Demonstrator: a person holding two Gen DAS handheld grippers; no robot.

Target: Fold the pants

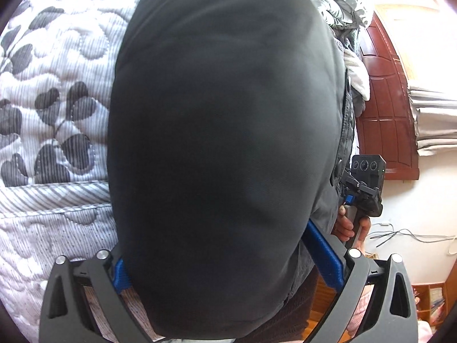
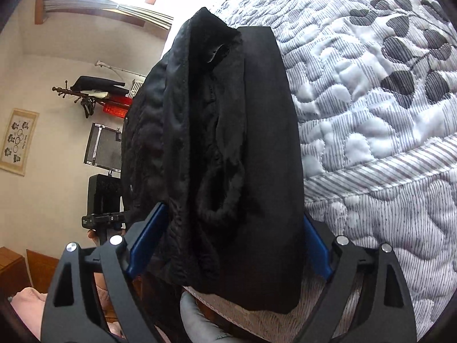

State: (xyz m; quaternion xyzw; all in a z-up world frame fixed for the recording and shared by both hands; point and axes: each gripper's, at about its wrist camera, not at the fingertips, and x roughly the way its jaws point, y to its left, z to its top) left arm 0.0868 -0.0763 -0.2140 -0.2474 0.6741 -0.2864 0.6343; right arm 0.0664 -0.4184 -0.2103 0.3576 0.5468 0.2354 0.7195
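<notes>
The black pants (image 1: 222, 128) fill most of the left wrist view as a thick folded bundle lying between my left gripper's (image 1: 214, 240) wide-spread blue fingers (image 1: 325, 254). The cloth covers the left finger, and a thin gap shows beside the right one. In the right wrist view the pants (image 2: 228, 143) show their fuzzy lining and stacked layers, reaching forward over the bed's edge. My right gripper (image 2: 234, 211) stands wide, its blue fingers (image 2: 142, 243) flanking the bundle without clearly pressing it.
A quilted grey-and-white leaf-print bedspread (image 1: 57, 85) (image 2: 371, 114) lies beside and under the pants. A person's hand (image 1: 348, 225) grips the other tool's handle. A red-brown door (image 1: 382, 108), piled bedding (image 1: 342, 0), a coat rack (image 2: 85, 94) and a black speaker (image 2: 102, 194) stand around.
</notes>
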